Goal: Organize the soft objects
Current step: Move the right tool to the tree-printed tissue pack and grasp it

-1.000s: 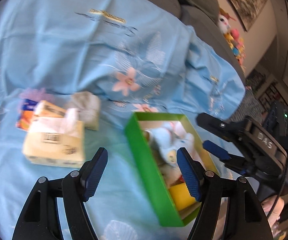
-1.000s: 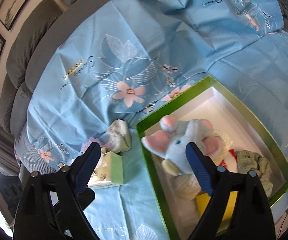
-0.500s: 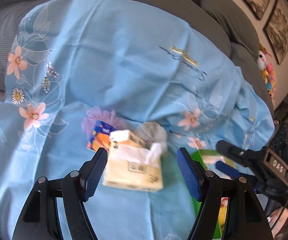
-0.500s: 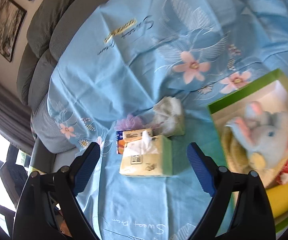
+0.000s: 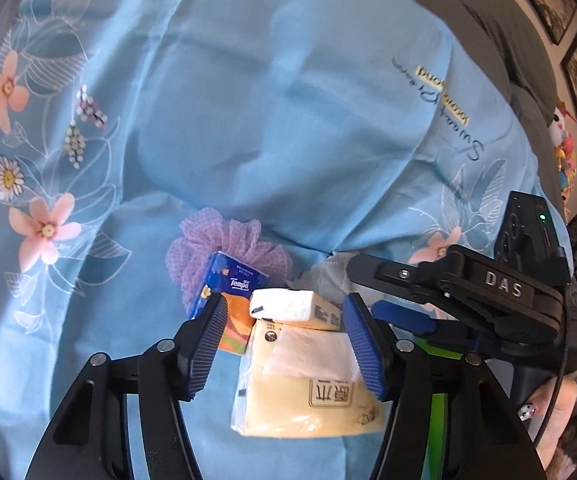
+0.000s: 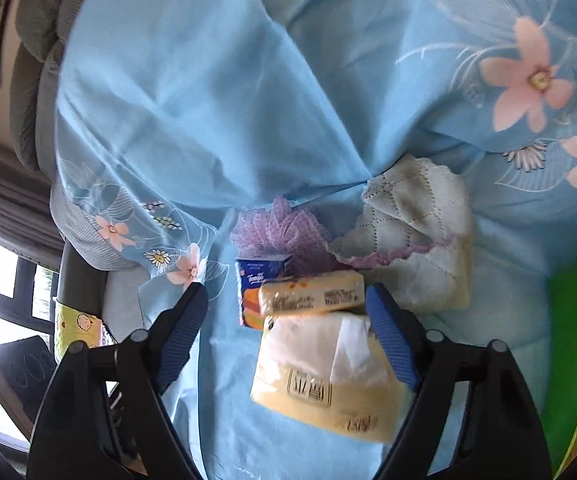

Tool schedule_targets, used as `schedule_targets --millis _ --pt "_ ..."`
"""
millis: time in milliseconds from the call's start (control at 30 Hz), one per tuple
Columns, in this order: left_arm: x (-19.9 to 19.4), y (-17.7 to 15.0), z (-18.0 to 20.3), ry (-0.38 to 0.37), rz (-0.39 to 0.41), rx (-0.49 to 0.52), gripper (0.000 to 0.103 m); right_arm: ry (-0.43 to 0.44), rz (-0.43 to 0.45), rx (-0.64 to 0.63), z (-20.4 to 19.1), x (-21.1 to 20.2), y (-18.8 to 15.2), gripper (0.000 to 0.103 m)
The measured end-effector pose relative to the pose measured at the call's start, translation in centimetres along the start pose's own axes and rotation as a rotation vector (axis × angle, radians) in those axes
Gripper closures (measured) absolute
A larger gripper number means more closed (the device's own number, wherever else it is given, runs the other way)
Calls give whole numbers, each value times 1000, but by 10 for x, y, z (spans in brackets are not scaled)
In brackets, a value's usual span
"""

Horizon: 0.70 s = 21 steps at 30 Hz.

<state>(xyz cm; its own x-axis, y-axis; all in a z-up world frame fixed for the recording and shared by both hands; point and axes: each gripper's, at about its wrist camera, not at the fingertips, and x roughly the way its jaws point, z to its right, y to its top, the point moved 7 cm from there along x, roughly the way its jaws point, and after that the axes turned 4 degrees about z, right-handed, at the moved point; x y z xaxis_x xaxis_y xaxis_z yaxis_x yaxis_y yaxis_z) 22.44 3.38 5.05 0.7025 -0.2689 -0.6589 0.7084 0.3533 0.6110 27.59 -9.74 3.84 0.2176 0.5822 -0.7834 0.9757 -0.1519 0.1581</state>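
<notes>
Several soft items lie in a pile on the blue flowered sheet [image 5: 248, 120]. A large yellow tissue pack [image 5: 308, 396] [image 6: 328, 376] carries a small tissue pack [image 5: 294, 308] [image 6: 312, 298] at its far end. Beside them sit a blue Tempo pack [image 5: 228, 292] [image 6: 256, 284], a purple mesh pouf [image 5: 224, 244] [image 6: 284, 228] and a white quilted cloth [image 6: 412, 240]. My left gripper [image 5: 286, 344] hovers over the tissue packs; its jaws are closing, the pads touching nothing. My right gripper [image 6: 286, 332] [image 5: 368, 290] straddles the small pack, also closing without contact.
The green box [image 6: 568, 340] stands to the right of the pile, only its edge showing. A grey sofa back [image 6: 36, 80] rises behind the sheet. A hand [image 5: 544, 408] holds the right gripper at the lower right of the left wrist view.
Both views have swung from the green box with its plush toys to the tissue pile and come down closer to it. Both grippers' jaws stand narrower than before.
</notes>
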Motion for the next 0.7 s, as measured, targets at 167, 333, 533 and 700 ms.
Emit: schedule_targets --millis 167,333,533,700 --pt "25 -2 -2 -17 -29 -11 52 -43 -46 17 18 29 6 27" --pt "39 -4 1 -5 -44 12 55 -11 -90 34 22 43 5 28" --pt "43 -5 -4 -5 -53 10 59 16 -121 57 22 51 6 31" --pt "44 -5 -5 -3 -59 18 59 26 -140 72 23 57 4 31"
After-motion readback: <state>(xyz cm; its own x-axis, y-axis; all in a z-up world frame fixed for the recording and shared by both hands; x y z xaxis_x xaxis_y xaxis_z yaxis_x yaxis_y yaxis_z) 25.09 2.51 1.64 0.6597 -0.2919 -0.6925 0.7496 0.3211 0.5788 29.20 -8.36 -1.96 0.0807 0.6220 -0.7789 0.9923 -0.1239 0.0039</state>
